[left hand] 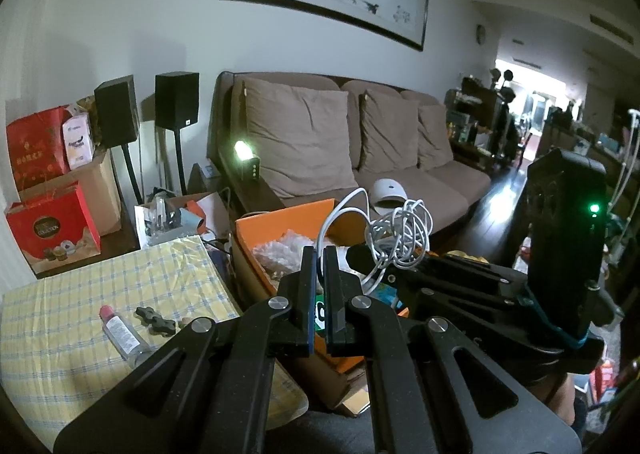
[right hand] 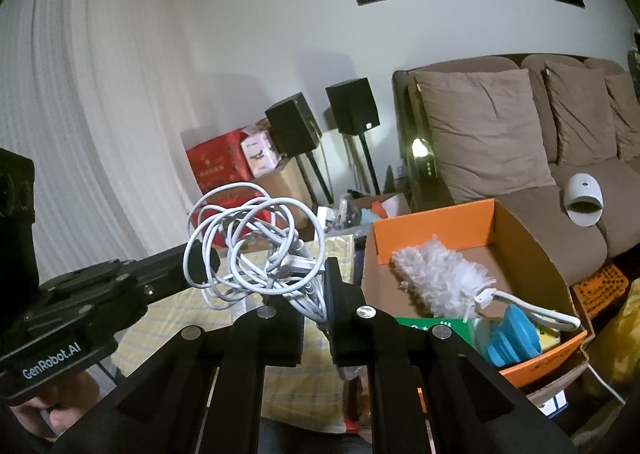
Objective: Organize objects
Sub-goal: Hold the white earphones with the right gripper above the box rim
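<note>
A tangled white charging cable (left hand: 400, 232) (right hand: 248, 246) hangs in the air between both grippers, above the near edge of an orange cardboard box (left hand: 280, 221) (right hand: 432, 230). My left gripper (left hand: 319, 266) (right hand: 206, 260) is shut on one strand, which loops up from its fingertips. My right gripper (right hand: 318, 282) (left hand: 362, 256) is shut on the bundled part; the cable hides its left finger in the right wrist view. In the box lie a fluffy white duster (right hand: 436, 278), a blue object (right hand: 516, 338) and a green pack (right hand: 432, 324).
The table with a yellow checked cloth (left hand: 120, 274) carries a pink-capped clear bottle (left hand: 120, 330) and a small dark object (left hand: 154, 320). A brown sofa (left hand: 400, 173) with a white dome-shaped device (right hand: 584, 197) stands behind the box. Speakers and red gift bags (left hand: 52, 225) fill the far left.
</note>
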Action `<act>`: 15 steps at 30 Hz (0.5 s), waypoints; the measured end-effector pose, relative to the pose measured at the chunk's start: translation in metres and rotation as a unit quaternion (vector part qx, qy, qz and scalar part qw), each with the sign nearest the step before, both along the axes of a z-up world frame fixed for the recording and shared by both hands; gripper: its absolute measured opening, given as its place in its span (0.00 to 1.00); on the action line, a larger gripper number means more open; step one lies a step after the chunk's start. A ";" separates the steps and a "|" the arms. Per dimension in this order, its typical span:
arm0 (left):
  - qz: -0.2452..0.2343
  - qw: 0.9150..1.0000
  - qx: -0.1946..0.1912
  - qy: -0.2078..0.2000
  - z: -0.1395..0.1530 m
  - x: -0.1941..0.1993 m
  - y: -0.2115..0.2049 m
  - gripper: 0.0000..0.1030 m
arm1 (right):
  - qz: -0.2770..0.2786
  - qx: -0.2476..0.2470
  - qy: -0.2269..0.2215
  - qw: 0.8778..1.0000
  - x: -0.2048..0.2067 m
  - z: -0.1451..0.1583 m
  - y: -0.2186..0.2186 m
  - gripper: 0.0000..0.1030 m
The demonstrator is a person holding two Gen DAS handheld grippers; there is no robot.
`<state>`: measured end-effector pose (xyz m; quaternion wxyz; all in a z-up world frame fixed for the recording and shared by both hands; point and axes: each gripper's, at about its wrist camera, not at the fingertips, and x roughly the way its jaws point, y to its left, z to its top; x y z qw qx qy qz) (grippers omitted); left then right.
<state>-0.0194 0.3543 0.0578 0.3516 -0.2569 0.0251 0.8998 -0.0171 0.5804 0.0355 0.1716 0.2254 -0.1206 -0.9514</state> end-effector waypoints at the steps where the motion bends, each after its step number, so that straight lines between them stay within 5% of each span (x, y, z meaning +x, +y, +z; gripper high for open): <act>1: -0.001 1.000 -0.001 0.000 0.000 0.000 0.002 0.03 | 0.000 0.000 -0.001 1.000 0.000 0.000 0.001 0.07; 15: -0.015 1.000 -0.004 -0.003 -0.005 0.001 0.016 0.03 | -0.020 -0.001 -0.006 1.000 -0.002 -0.002 0.014 0.07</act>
